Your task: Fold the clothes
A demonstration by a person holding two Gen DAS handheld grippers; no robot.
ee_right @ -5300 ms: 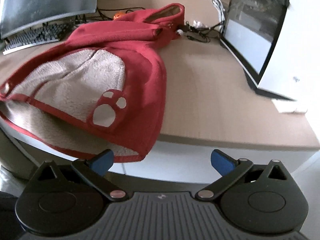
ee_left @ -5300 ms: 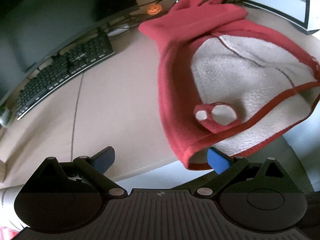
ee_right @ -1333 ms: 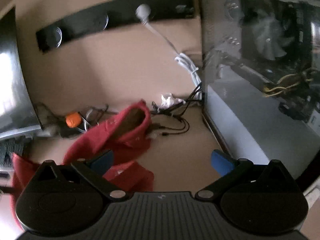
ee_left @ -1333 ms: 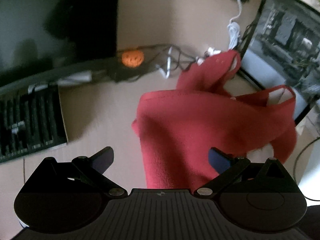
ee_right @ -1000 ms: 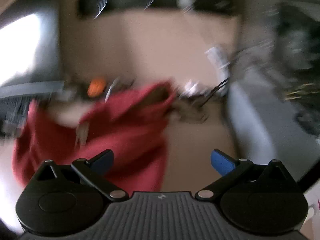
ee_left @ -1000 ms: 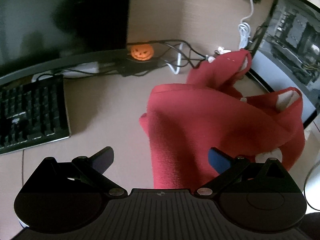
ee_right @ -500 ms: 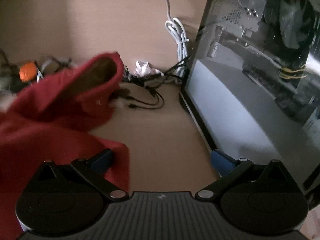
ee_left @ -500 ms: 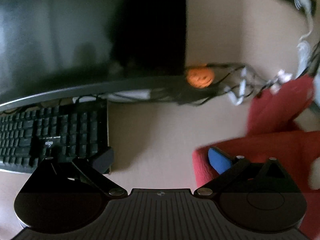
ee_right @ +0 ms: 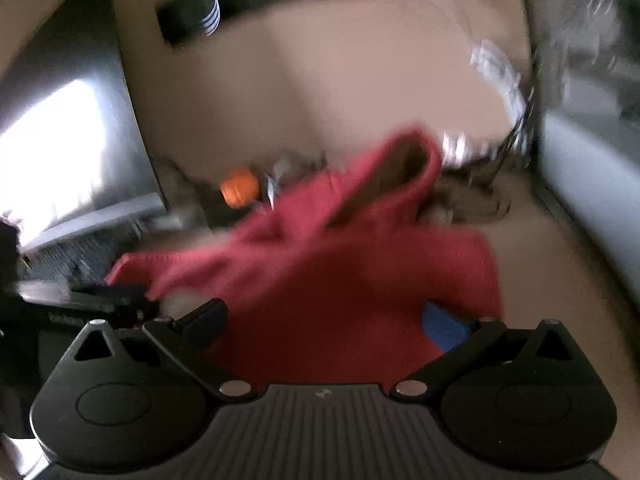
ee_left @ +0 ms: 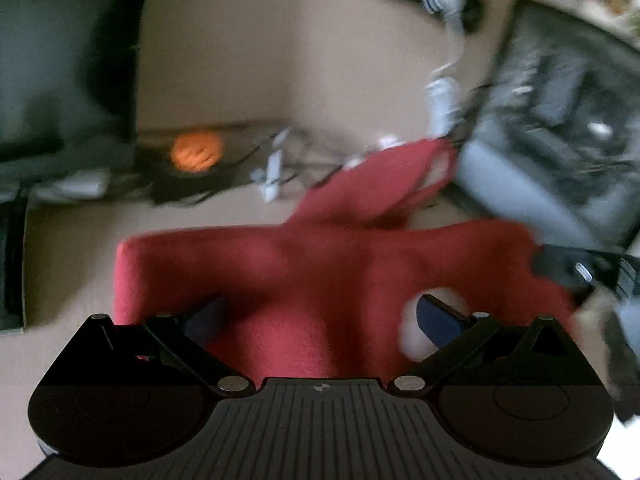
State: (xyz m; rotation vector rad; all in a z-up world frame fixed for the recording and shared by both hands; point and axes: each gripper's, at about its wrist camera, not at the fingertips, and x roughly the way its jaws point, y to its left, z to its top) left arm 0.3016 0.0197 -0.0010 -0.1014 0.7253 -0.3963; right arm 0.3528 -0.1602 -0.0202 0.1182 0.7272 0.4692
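A red fleece hooded garment (ee_left: 320, 272) lies on the tan desk, its hood (ee_left: 384, 184) toward the back. It also shows in the right wrist view (ee_right: 340, 272). Both views are motion-blurred. My left gripper (ee_left: 320, 316) is open, with the red fabric lying between and below its blue fingers. My right gripper (ee_right: 324, 320) is open over the same garment, the fabric spanning the gap between its fingers. The right gripper's dark body (ee_left: 580, 272) shows at the garment's right edge, and the left gripper's body (ee_right: 80, 300) at its left edge.
An orange pumpkin toy (ee_left: 196, 152) and tangled cables (ee_left: 276, 172) lie behind the garment. A dark monitor (ee_left: 60, 60) stands at the back left, a computer case (ee_left: 560, 140) at the right. A keyboard (ee_right: 68, 256) lies to the left.
Both grippers have swung back over the garment. It now lies folded over, red side up, across both views; 5 seconds ago its cream lining lay open at the desk's front edge.
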